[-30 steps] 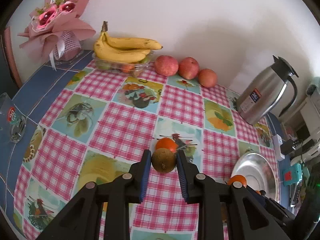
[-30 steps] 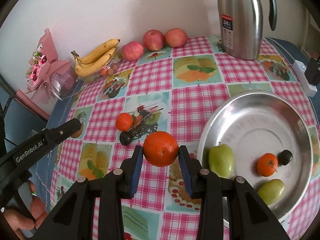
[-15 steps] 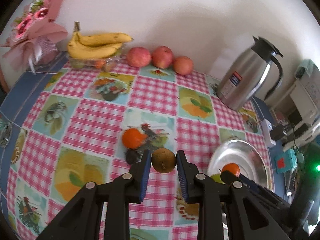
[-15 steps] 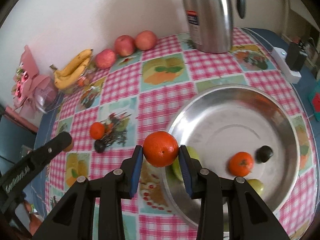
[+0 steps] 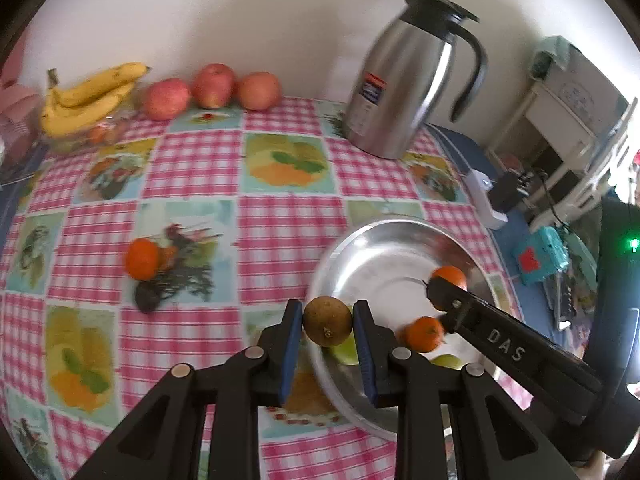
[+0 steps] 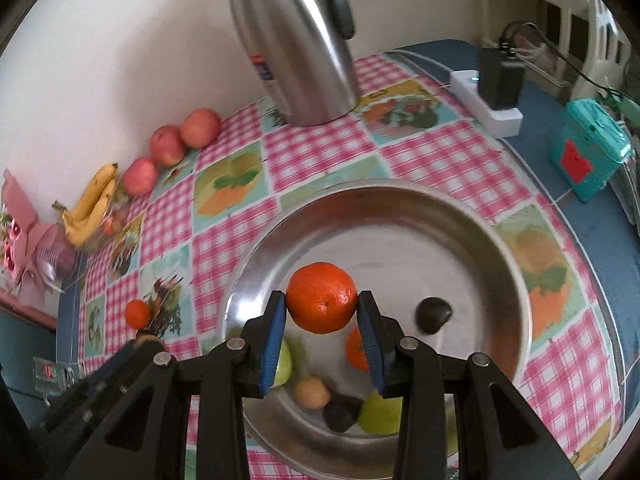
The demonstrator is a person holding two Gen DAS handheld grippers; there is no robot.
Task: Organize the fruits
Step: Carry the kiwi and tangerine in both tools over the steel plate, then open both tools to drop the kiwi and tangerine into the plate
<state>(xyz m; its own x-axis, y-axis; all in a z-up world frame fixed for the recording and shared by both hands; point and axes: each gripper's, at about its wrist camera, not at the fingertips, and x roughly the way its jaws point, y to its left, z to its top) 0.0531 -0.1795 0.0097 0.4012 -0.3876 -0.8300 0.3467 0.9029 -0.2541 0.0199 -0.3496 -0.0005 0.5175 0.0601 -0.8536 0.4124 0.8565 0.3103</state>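
My left gripper (image 5: 328,322) is shut on a brown round fruit (image 5: 327,321), held above the near left rim of the steel bowl (image 5: 384,240). My right gripper (image 6: 322,310) is shut on an orange (image 6: 322,297), held over the middle of the bowl (image 6: 500,248). The bowl holds a small orange (image 6: 356,350), green fruits (image 6: 380,412), dark fruits (image 6: 433,314) and a tan fruit (image 6: 312,392). A small orange (image 5: 141,258) and a dark fruit (image 5: 146,300) lie on the tablecloth to the left. The right gripper's arm (image 5: 500,344) reaches over the bowl in the left wrist view.
A steel kettle (image 5: 404,80) stands behind the bowl. Three apples (image 5: 212,86) and bananas (image 5: 88,98) on a clear tray sit along the back wall. A white power strip (image 6: 488,100) and a teal box (image 6: 588,156) lie at the table's right edge.
Both grippers have moved right toward the bowl with their fruits. The right gripper's orange is now over the bowl's middle; the left gripper's brown fruit has reached the bowl's rim.
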